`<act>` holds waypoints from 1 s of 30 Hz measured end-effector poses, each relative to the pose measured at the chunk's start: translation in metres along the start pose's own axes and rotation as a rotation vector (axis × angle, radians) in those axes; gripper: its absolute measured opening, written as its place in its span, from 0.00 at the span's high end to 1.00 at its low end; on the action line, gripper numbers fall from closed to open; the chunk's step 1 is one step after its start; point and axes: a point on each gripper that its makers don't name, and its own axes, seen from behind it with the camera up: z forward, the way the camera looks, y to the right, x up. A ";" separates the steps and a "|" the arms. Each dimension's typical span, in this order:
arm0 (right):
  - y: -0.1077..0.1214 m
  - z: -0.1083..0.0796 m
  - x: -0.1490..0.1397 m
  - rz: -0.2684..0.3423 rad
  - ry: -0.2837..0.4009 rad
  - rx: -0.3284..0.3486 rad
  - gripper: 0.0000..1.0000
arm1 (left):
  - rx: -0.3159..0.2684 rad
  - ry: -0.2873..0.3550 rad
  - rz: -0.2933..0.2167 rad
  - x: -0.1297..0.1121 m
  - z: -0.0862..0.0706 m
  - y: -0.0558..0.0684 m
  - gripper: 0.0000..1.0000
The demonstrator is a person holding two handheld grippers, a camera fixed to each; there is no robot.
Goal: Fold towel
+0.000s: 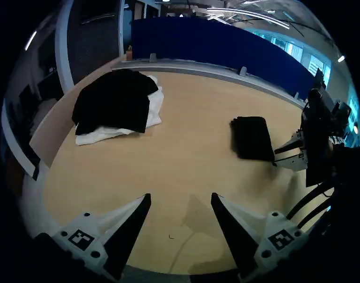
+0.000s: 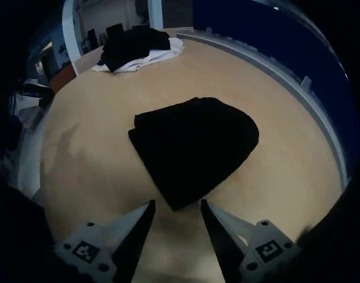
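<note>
The folded black towel (image 2: 194,146) lay flat on the wooden table (image 2: 283,155), right of the middle, its near corner showing between the tips of my right gripper (image 2: 177,203). Those fingers stood moderately apart and gripped nothing; whether they touched the cloth I could not tell. My left gripper (image 1: 180,195) hung over bare wood to the left, fingers spread wide and empty. At the far left sat a pile of black cloths (image 1: 114,101) on a white towel (image 1: 154,108). A blue partition (image 1: 217,42) ran along the far edge.
</note>
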 end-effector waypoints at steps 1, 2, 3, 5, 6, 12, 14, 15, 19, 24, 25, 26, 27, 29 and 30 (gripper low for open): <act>-0.001 0.001 -0.001 0.004 -0.001 -0.002 0.38 | 0.000 0.000 0.000 0.000 0.000 0.000 0.06; -0.001 0.001 -0.002 0.008 -0.002 -0.004 0.40 | 0.000 -0.001 0.001 0.000 0.001 0.000 0.06; -0.002 0.002 -0.002 0.013 -0.002 -0.007 0.42 | 0.000 -0.001 0.001 0.000 0.001 0.000 0.06; -0.002 0.002 -0.002 0.020 0.005 -0.015 0.47 | -0.001 -0.001 0.000 0.001 0.001 0.000 0.06; -0.001 0.003 -0.001 0.025 0.008 -0.019 0.49 | -0.001 -0.001 0.000 0.001 0.001 0.000 0.06; 0.001 0.003 -0.002 0.045 0.020 -0.026 0.72 | -0.003 -0.001 0.003 0.001 0.003 -0.001 0.06; 0.001 0.003 -0.002 0.046 0.022 -0.025 0.74 | -0.002 -0.002 0.004 0.000 0.004 -0.001 0.06; 0.001 0.002 -0.002 0.047 0.023 -0.025 0.76 | -0.001 -0.003 0.005 -0.001 0.004 -0.002 0.06; 0.001 0.003 -0.002 0.045 0.031 -0.026 0.86 | 0.000 -0.004 0.004 -0.001 0.004 -0.002 0.06; 0.000 0.003 -0.002 0.050 0.032 -0.020 0.89 | 0.000 -0.004 0.004 0.000 0.004 -0.002 0.05; 0.000 0.003 -0.001 0.049 0.033 -0.020 0.90 | -0.001 -0.004 0.003 0.000 0.003 -0.002 0.06; 0.000 0.003 -0.001 0.049 0.035 -0.020 0.91 | -0.001 -0.004 0.003 0.000 0.003 -0.002 0.06; 0.000 0.003 -0.001 0.048 0.036 -0.020 0.93 | -0.002 -0.004 0.003 0.000 0.003 -0.002 0.06; 0.000 0.003 0.000 0.045 0.041 -0.021 0.95 | -0.003 -0.003 0.003 0.000 0.003 -0.001 0.06; -0.001 0.002 0.001 0.043 0.044 -0.020 0.95 | -0.003 -0.003 0.003 0.000 0.002 -0.001 0.06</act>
